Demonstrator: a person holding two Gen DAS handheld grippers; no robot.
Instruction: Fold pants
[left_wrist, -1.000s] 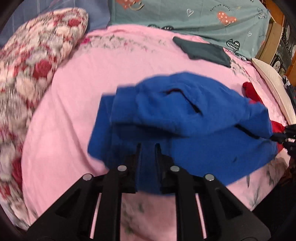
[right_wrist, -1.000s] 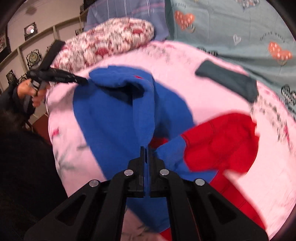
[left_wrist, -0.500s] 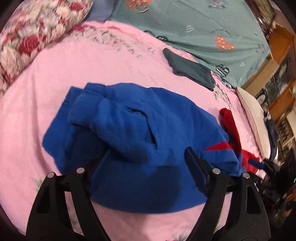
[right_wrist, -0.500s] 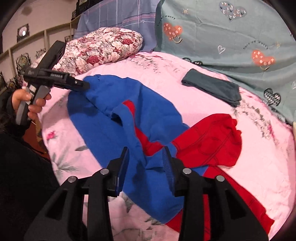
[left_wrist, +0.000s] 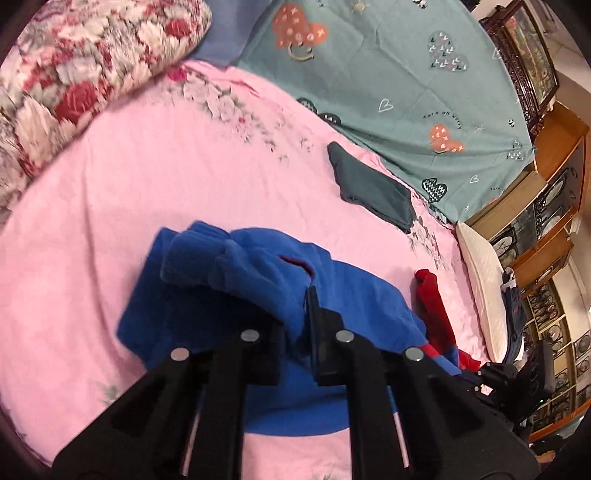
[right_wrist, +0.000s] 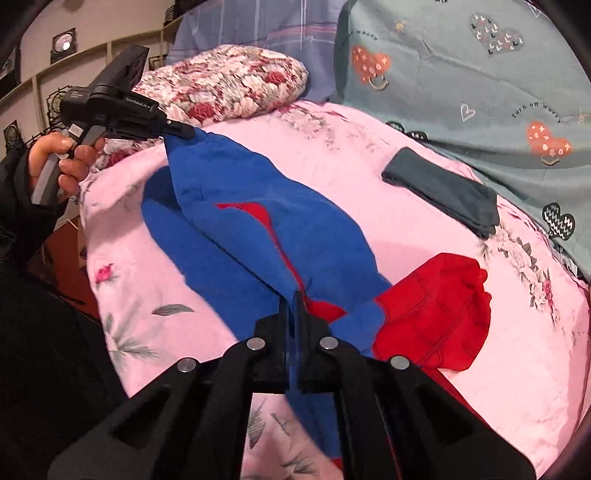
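Observation:
The blue and red pants (right_wrist: 295, 236) lie across the pink bedsheet (right_wrist: 351, 155), blue legs to the left and red part (right_wrist: 439, 306) to the right. My right gripper (right_wrist: 293, 295) is shut on a blue fold of the pants near the middle. My left gripper (left_wrist: 295, 299) is shut on the blue cuff end (left_wrist: 255, 273), bunched over its fingers. In the right wrist view the left gripper (right_wrist: 181, 131) holds that blue end lifted above the bed at the far left.
A floral quilt roll (left_wrist: 81, 74) lies at the bed's far left. A folded dark grey garment (left_wrist: 373, 188) sits farther back on the sheet. A teal heart-print cover (left_wrist: 406, 85) lies behind it. A white pillow (left_wrist: 484, 273) and wooden cabinets (left_wrist: 546, 206) stand to the right.
Half a second ago both grippers were open over the pants. Now both have shut on the blue fabric, and the left one has lifted its end off the sheet.

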